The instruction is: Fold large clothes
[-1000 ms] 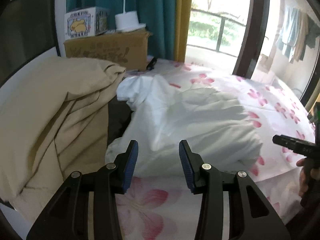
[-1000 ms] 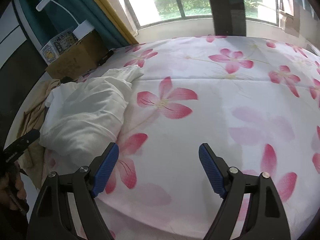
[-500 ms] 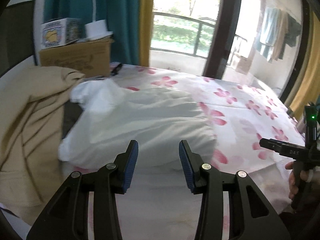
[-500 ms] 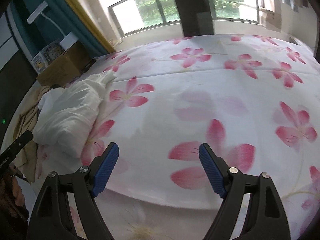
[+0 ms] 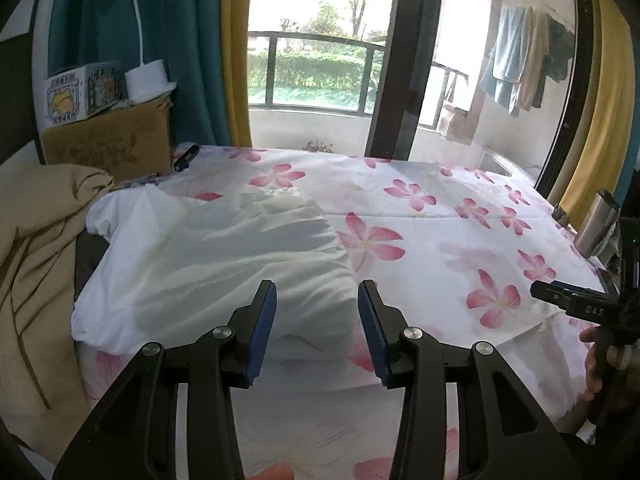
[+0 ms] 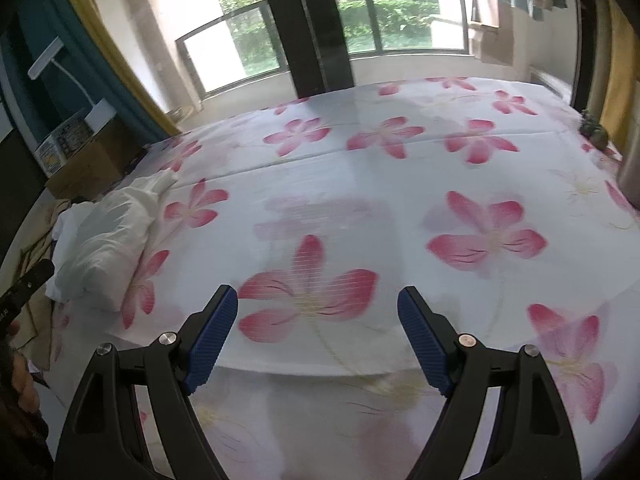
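Note:
A white garment (image 5: pixel 216 264) lies in a loose bundle on the left part of the flowered bed sheet (image 5: pixel 440 224). In the right wrist view the garment (image 6: pixel 108 248) is at the left edge of the sheet (image 6: pixel 360 200). My left gripper (image 5: pixel 316 320) is open and empty, just in front of the bundle's near edge. My right gripper (image 6: pixel 318 332) is open and empty above the near part of the sheet, well to the right of the garment. The right gripper's body also shows at the right edge of the left wrist view.
A tan blanket (image 5: pixel 36 248) is heaped left of the garment. A cardboard box (image 5: pixel 112 140) with a small carton and lamp base stands at the back left. A metal flask (image 5: pixel 598 220) stands at the bed's right edge. Windows and curtains are behind.
Both grippers have swung to the right and pulled back a little; the garment now sits further left in both views. Both jaws stay open.

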A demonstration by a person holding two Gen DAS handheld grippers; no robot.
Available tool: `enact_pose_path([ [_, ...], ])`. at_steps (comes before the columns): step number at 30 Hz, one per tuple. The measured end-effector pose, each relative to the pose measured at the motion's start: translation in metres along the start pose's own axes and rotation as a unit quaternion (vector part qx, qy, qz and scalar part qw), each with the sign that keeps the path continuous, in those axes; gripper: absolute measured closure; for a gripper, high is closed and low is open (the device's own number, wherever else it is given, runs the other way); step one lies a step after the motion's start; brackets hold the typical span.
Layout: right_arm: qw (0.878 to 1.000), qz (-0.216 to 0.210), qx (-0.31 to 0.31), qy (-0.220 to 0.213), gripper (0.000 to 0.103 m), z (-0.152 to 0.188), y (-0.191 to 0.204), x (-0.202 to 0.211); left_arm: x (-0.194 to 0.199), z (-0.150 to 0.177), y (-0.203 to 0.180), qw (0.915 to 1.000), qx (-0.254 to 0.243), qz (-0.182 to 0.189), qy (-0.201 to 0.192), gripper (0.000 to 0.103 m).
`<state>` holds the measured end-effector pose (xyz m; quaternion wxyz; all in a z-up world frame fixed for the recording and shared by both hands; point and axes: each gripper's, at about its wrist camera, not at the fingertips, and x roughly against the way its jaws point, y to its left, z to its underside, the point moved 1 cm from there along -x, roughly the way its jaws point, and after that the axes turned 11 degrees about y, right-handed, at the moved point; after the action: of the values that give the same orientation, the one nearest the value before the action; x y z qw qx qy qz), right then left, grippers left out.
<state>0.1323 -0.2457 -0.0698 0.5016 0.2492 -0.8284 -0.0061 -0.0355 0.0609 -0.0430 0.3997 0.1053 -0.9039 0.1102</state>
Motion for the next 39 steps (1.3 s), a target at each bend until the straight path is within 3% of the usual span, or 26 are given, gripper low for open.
enact_pose_path([
  [3, 1.000, 0.008, -0.007, -0.010, 0.021, 0.001, -0.010, 0.010, 0.003, -0.003, -0.006, 0.9999, -0.009, -0.004, -0.009, 0.057],
  [6, 0.999, 0.021, -0.012, -0.022, 0.021, 0.001, -0.020, 0.021, 0.009, -0.008, -0.013, 0.9995, -0.020, -0.007, -0.023, 0.046],
  [20, 0.991, 0.088, -0.006, -0.096, 0.021, -0.009, -0.045, 0.083, 0.037, -0.033, -0.034, 0.9930, -0.065, -0.021, -0.096, 0.042],
  [30, 0.980, 0.120, 0.010, -0.160, 0.021, -0.018, -0.045, 0.132, 0.071, -0.057, -0.041, 0.9803, -0.078, -0.043, -0.176, 0.041],
  [39, 0.966, 0.131, 0.023, -0.219, 0.020, -0.025, -0.030, 0.171, 0.106, -0.066, -0.056, 0.9620, -0.100, -0.038, -0.251, 0.041],
])
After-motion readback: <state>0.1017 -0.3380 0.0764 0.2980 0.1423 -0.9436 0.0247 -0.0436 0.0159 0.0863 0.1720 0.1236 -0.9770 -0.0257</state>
